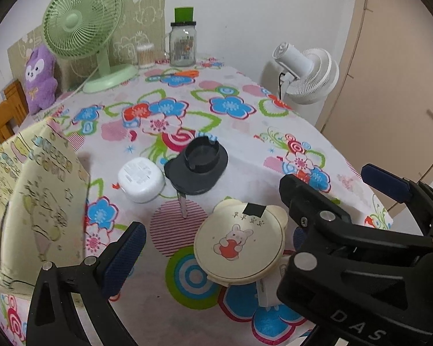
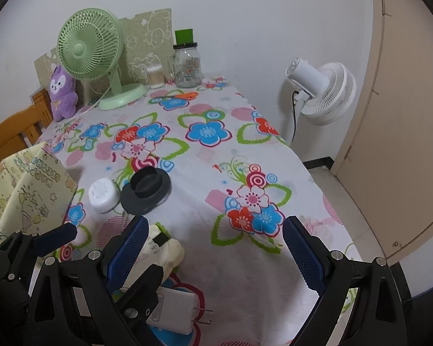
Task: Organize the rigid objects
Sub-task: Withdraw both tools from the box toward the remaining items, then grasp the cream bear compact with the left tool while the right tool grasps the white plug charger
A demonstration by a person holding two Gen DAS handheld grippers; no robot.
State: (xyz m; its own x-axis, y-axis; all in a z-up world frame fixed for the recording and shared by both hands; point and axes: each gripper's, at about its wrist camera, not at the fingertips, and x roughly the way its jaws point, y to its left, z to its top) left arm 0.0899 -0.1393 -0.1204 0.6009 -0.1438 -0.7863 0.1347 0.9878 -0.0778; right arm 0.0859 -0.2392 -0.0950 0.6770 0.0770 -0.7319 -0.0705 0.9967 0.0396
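Nearest, the left claw (image 1: 213, 248) stands wide open around the cream bunny-print case (image 1: 239, 252), empty; the right claw (image 2: 213, 253) gapes empty too. The case looks light, stiff and smooth: grip its rim. Behind lie a white charger (image 2: 174, 311), white puck (image 1: 141, 179) and black lid (image 1: 197, 165). The fabric bin (image 1: 37, 190) at left hides its contents.

1. Desk cloth (image 1: 245, 150): white, with blue, red, pink and green flowers.
2. Round case (image 1: 239, 250): cream, printed with a rabbit.
3. Lid (image 1: 197, 165): black.
4. Desk fan (image 1: 82, 18): pale green.
5. Plush toy (image 1: 40, 77): purple.
6. Fingers (image 2: 301, 252): blue pads.
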